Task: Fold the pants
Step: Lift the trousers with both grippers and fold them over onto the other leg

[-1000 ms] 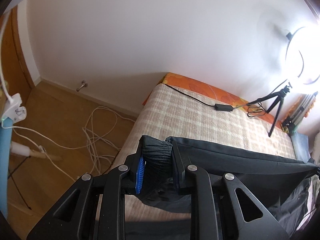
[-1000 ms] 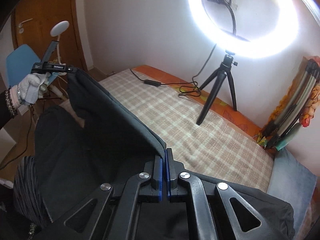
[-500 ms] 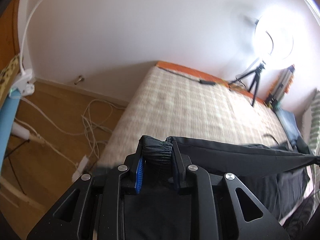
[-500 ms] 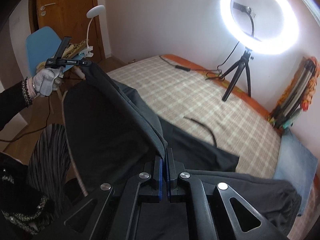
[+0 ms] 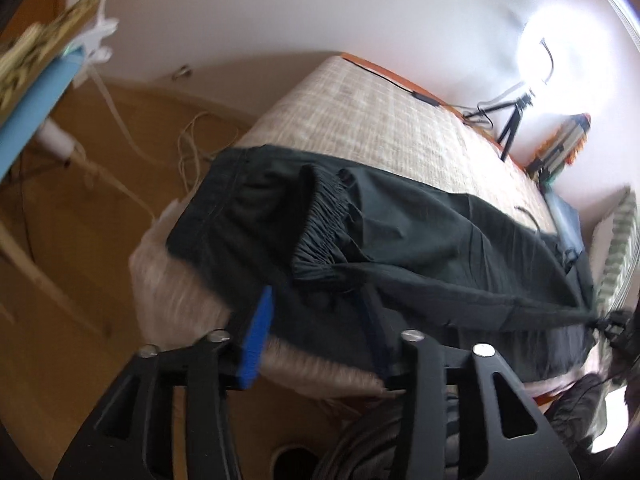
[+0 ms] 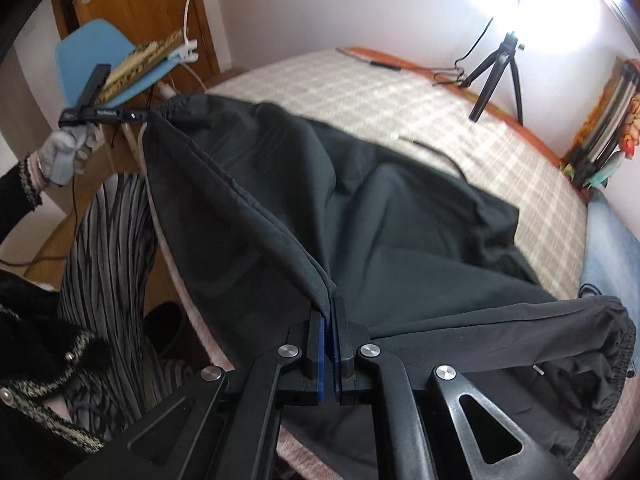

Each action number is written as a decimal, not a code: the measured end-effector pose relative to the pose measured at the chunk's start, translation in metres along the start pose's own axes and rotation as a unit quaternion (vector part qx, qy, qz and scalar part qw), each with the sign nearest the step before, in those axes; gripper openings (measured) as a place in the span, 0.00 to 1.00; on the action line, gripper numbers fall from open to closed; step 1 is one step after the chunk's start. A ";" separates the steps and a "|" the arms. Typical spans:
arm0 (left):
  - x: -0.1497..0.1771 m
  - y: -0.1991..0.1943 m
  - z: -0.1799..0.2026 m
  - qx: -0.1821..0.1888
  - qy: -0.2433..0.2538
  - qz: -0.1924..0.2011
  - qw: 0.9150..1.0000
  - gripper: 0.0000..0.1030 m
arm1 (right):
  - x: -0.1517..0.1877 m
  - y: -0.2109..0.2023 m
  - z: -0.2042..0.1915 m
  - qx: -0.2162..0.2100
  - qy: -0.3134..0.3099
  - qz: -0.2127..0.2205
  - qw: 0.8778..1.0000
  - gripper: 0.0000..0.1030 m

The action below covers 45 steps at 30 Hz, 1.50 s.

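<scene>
Bed (image 5: 384, 120), checked cover: black pants (image 6: 360, 208) now draped across near edge. Left tongs (image 5: 316, 320) just parted, waistband dropped free. Right tongs (image 6: 328, 320) together, clamping fabric fold. Likely laid out for folding.

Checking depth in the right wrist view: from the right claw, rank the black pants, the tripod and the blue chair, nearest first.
1. Black pants: pinched in the right claw.
2. and 3. Blue chair, far left off the bed, and tripod, far right on the bed: too close to call.
</scene>
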State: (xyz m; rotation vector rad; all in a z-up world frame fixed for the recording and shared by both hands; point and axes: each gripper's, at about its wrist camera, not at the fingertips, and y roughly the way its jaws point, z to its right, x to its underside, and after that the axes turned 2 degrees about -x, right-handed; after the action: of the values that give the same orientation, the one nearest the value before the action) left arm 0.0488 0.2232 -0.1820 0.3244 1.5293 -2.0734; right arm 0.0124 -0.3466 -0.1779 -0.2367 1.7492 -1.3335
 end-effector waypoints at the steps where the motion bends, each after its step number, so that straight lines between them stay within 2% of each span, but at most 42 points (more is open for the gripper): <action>1: 0.000 -0.002 -0.002 0.007 -0.010 0.003 1.000 0.45 | 0.002 0.004 -0.001 0.000 -0.002 -0.005 1.000 0.00; 6: -0.008 0.004 -0.016 0.060 -0.092 -0.010 0.994 0.50 | 0.008 0.019 -0.001 0.000 0.001 -0.022 1.000 0.00; 10: -0.010 0.019 -0.016 0.065 -0.125 -0.024 0.990 0.50 | 0.010 0.020 -0.002 0.004 0.001 -0.022 1.000 0.00; 11: -0.011 0.022 -0.016 0.062 -0.134 -0.025 0.989 0.47 | 0.010 0.019 -0.002 0.004 0.002 -0.021 1.000 0.00; 16: -0.009 0.020 -0.017 0.078 -0.158 -0.023 0.984 0.47 | 0.012 0.016 0.002 0.005 0.005 -0.021 1.000 0.01; 19: -0.010 0.022 -0.021 0.086 -0.182 -0.035 0.979 0.50 | 0.013 0.016 0.004 0.001 0.011 -0.022 1.000 0.01; 24: -0.009 0.028 -0.018 0.070 -0.183 -0.050 0.979 0.50 | 0.011 0.018 0.000 0.007 0.002 -0.023 1.000 0.01; 27: -0.009 0.039 -0.014 0.021 -0.171 -0.070 0.983 0.48 | 0.011 0.019 -0.002 0.008 -0.001 -0.024 1.000 0.02; 29: -0.010 0.038 -0.009 0.011 -0.163 -0.058 0.985 0.46 | 0.011 0.020 -0.001 0.010 0.000 -0.023 1.000 0.02; 30: -0.011 0.038 -0.006 0.002 -0.156 -0.056 0.986 0.32 | 0.010 0.020 -0.001 0.011 0.002 -0.023 1.000 0.02; 31: -0.010 0.039 -0.004 -0.005 -0.148 -0.057 0.987 0.24 | 0.010 0.020 0.000 0.011 0.004 -0.022 1.000 0.02; 39: -0.014 0.022 0.004 -0.045 -0.104 -0.009 0.993 0.20 | 0.010 0.015 -0.003 0.017 0.003 -0.013 1.000 0.02; 40: -0.016 0.019 0.002 -0.050 -0.100 -0.003 0.994 0.16 | 0.009 0.014 -0.004 0.017 0.004 -0.011 1.000 0.02; 41: -0.019 0.017 -0.001 -0.054 -0.095 0.003 0.994 0.09 | 0.008 0.013 -0.005 0.018 0.005 -0.008 1.000 0.02; 45: -0.029 0.010 -0.018 -0.058 -0.106 0.017 0.992 0.06 | -0.001 0.007 -0.015 0.023 -0.001 0.012 1.000 0.01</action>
State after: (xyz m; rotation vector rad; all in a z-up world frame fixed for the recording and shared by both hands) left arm 0.0764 0.2462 -0.1821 0.0827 1.4964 -1.9148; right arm 0.0044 -0.3331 -0.1836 -0.1911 1.7136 -1.3541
